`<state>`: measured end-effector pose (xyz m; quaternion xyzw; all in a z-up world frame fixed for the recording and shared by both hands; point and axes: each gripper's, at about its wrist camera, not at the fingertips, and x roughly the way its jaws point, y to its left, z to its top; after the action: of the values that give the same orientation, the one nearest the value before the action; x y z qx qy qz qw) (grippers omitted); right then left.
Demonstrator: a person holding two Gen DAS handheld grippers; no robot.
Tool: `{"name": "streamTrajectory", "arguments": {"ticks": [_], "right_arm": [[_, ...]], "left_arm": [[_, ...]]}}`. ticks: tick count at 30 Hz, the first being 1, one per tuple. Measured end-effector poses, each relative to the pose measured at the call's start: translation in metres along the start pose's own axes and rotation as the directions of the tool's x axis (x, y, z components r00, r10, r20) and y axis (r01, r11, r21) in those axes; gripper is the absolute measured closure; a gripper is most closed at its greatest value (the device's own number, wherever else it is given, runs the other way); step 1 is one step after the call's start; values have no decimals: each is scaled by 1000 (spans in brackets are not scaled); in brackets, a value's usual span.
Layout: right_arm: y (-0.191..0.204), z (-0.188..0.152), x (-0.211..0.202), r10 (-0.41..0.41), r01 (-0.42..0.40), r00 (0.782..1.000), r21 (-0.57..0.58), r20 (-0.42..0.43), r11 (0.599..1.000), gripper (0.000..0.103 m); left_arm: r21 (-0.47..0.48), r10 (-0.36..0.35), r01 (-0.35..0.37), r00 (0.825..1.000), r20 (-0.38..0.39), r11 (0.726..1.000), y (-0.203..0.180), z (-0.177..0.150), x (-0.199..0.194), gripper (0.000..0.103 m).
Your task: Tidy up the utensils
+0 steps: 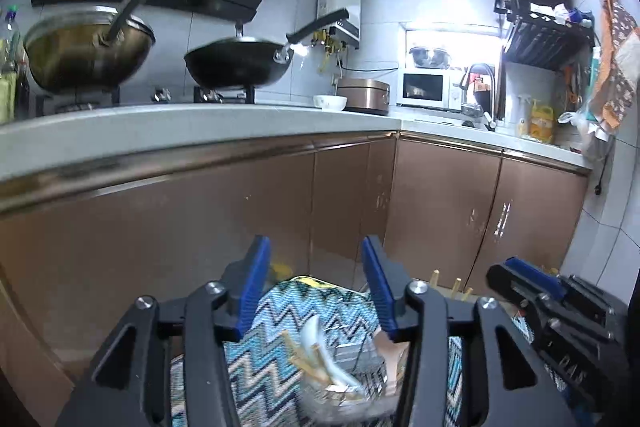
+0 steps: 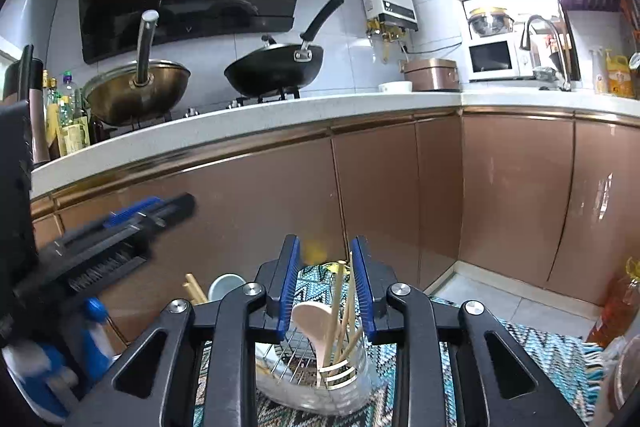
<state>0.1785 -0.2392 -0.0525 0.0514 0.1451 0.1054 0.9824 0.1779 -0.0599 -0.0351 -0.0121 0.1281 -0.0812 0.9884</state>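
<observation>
A clear glass jar (image 2: 340, 383) stands on a zigzag-patterned cloth (image 2: 532, 347), holding a pale wooden spoon (image 2: 312, 323) and several wooden chopsticks (image 2: 338, 303). A wire rack (image 2: 288, 355) lies just left of the jar. My right gripper (image 2: 325, 291) is open and empty, raised above the jar. My left gripper (image 1: 316, 291) is open and empty above the same cloth (image 1: 304, 311); below it a white spoon (image 1: 316, 347) and chopsticks show, blurred. The right gripper shows at the right of the left wrist view (image 1: 532, 287). The left gripper appears blurred at the left of the right wrist view (image 2: 132, 223).
Brown cabinet doors (image 2: 380, 195) stand close in front under a white countertop (image 2: 248, 127). On it are a brass wok (image 2: 136, 91), a black wok (image 2: 276, 67), a rice cooker (image 2: 432, 73) and a microwave (image 2: 492, 59). More chopsticks (image 2: 194, 287) and a white cup (image 2: 226, 285) sit left.
</observation>
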Motion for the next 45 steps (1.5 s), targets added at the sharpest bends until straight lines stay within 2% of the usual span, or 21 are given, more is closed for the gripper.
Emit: {"name": "streamTrajectory", "arguments": {"ticks": [8,16,19,30,38,41,45], "right_arm": [[14,8,-63,-70,70,998,-18,-2,997,62],[15,4,-113,-166,166,986,-10,-24,986,54],[11,1,-130,-202,203,979,12,-37,979,50],[2,-8,-162,-307,308,950,26,-55,951,31],[-11,-18,-174,-341,346,937,64,-67,936,25],[-15,-20,-177,-355,360,932,72,-68,930,17],[-18,-22,-180,-370,374,926,75,-71,924,13]], "left_arm": [[-5,-10,10,1000,-16,1000,52,11,-68,53],[-22,38,-39,999,-38,999,86,6,-103,53],[-39,43,-46,996,-72,998,93,1,-108,46],[21,57,-55,993,-107,998,84,-12,-122,39],[44,81,-77,992,-98,996,78,-16,-126,36],[59,83,-77,992,-100,995,74,-18,-126,36],[74,85,-78,991,-102,994,74,-18,-124,36]]}}
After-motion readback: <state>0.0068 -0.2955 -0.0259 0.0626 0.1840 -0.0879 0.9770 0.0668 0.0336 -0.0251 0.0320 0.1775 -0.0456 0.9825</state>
